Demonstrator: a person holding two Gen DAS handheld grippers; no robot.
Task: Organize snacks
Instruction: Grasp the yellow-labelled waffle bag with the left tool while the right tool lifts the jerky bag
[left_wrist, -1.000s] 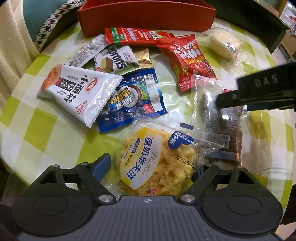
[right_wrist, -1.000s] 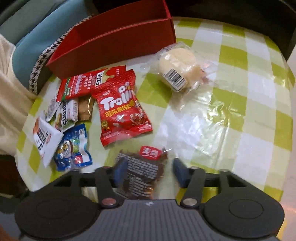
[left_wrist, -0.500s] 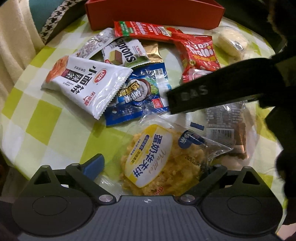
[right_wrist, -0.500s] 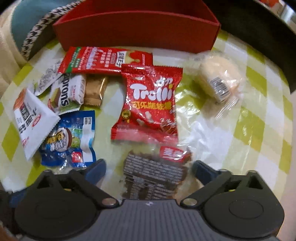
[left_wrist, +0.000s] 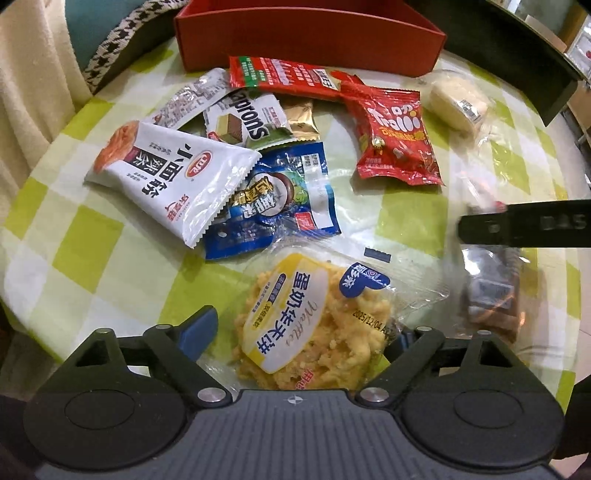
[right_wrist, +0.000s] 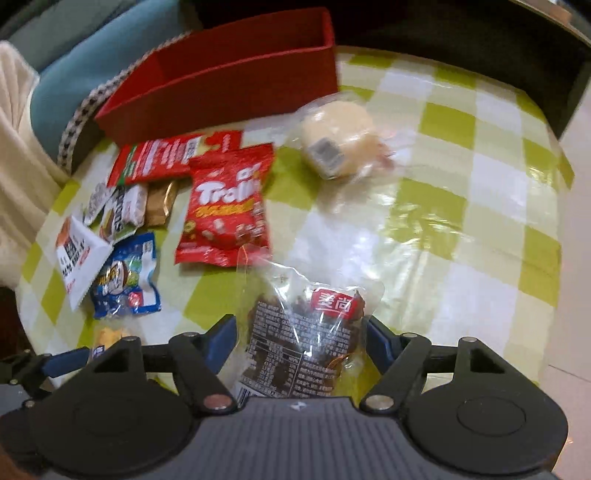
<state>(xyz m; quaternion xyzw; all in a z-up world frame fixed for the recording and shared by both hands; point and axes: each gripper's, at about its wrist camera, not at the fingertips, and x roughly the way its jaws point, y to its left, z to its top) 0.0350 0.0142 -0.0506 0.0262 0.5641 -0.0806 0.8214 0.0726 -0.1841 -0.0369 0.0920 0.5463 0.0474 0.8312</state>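
Note:
My left gripper (left_wrist: 301, 332) is shut on the yellow waffle snack pack (left_wrist: 314, 317), whose clear wrapper sits between the blue pads. My right gripper (right_wrist: 299, 332) is shut on the dark brown snack packet (right_wrist: 306, 332) in clear wrap with a red label; the packet also shows blurred in the left wrist view (left_wrist: 491, 295) under the right gripper's black finger (left_wrist: 524, 225). The red box (right_wrist: 221, 85) stands at the table's far edge.
Loose snacks lie on the green-checked tablecloth (right_wrist: 461, 229): a red Trolli bag (right_wrist: 225, 218), a long red pack (right_wrist: 166, 158), a white triangular pack (left_wrist: 170, 173), a blue packet (left_wrist: 277, 199), a Naprons wafer (left_wrist: 243, 118), a pale bun (right_wrist: 340, 144).
My right gripper closed on the brown packet and lifted it, swinging right and out of the left view's middle. My left gripper stays on the waffle pack.

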